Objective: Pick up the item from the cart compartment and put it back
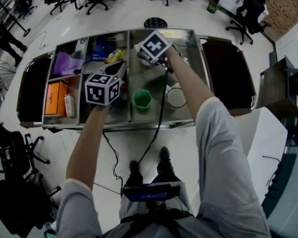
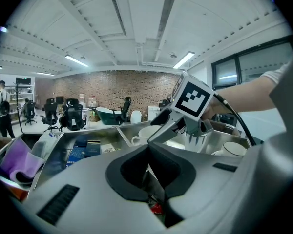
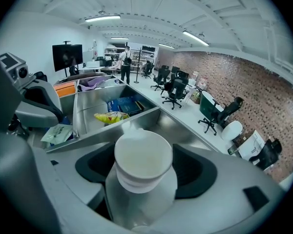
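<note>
Roughly halfway: right gripper (image 3: 144,182) is clamped on the white-capped container (image 3: 143,165), apparently lifted over the cart's (image 1: 188,32) right-hand steel compartment. Pickup looks done; putting it back remains. Left gripper (image 2: 147,172) is closed, apparently empty.

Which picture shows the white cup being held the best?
The right gripper view: the white cup fills the middle, clamped by the right gripper. The left gripper view shows it small and far off. In the head view the marker cube mostly hides it.
</note>
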`<state>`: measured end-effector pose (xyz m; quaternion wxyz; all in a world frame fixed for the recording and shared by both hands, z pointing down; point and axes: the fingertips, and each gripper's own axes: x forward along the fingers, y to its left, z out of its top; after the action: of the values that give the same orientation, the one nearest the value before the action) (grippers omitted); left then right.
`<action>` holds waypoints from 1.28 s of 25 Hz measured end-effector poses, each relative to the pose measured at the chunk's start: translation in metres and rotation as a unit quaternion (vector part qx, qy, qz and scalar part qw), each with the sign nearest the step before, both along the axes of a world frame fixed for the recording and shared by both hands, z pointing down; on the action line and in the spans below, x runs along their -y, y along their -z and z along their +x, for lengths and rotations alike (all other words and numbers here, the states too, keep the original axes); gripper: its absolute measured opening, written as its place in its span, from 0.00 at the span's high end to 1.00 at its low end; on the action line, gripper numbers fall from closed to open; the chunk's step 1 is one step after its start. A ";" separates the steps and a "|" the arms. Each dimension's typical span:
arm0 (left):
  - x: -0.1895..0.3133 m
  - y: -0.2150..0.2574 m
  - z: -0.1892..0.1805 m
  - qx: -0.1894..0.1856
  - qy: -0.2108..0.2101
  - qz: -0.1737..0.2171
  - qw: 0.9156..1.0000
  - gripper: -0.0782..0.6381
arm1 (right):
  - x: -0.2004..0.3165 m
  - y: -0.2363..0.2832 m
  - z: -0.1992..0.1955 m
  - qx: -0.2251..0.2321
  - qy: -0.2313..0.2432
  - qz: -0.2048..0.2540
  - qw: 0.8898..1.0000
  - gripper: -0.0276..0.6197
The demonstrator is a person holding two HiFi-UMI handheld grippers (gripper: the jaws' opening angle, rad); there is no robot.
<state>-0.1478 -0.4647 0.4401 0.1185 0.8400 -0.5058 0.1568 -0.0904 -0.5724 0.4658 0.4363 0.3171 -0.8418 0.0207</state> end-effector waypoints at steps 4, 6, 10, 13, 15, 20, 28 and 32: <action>-0.005 -0.002 0.001 0.002 -0.002 -0.005 1.000 0.89 | -0.001 -0.003 0.010 -0.014 -0.018 -0.002 1.000 0.34; -0.007 -0.002 0.000 0.005 -0.002 -0.006 1.000 0.89 | 0.000 -0.003 0.018 -0.028 -0.030 0.005 0.999 0.31; -0.011 0.001 -0.002 0.007 -0.003 -0.003 1.000 0.89 | -0.010 0.005 -0.012 0.040 0.019 0.002 0.999 0.31; -0.014 0.006 -0.004 0.007 -0.002 0.000 1.000 0.89 | -0.013 0.014 -0.012 0.048 0.019 0.008 0.999 0.31; -0.017 0.011 -0.003 0.007 -0.002 0.003 1.000 0.89 | -0.018 0.021 -0.013 0.056 0.020 0.009 0.998 0.31; -0.028 0.024 -0.002 0.010 -0.005 0.015 1.000 0.89 | -0.028 0.041 0.005 0.045 -0.008 0.024 0.999 0.32; -0.070 0.061 0.000 0.016 -0.012 0.043 0.999 0.89 | -0.075 0.106 0.041 0.119 -0.075 0.083 0.987 0.94; -0.104 0.072 0.002 0.015 -0.019 0.055 0.998 0.89 | -0.126 0.126 0.053 0.164 -0.081 0.084 0.979 0.94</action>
<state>-0.1461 -0.3608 0.3684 0.0611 0.8523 -0.4994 0.1433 -0.0370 -0.4468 0.3399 0.2606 0.4119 -0.8724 0.0371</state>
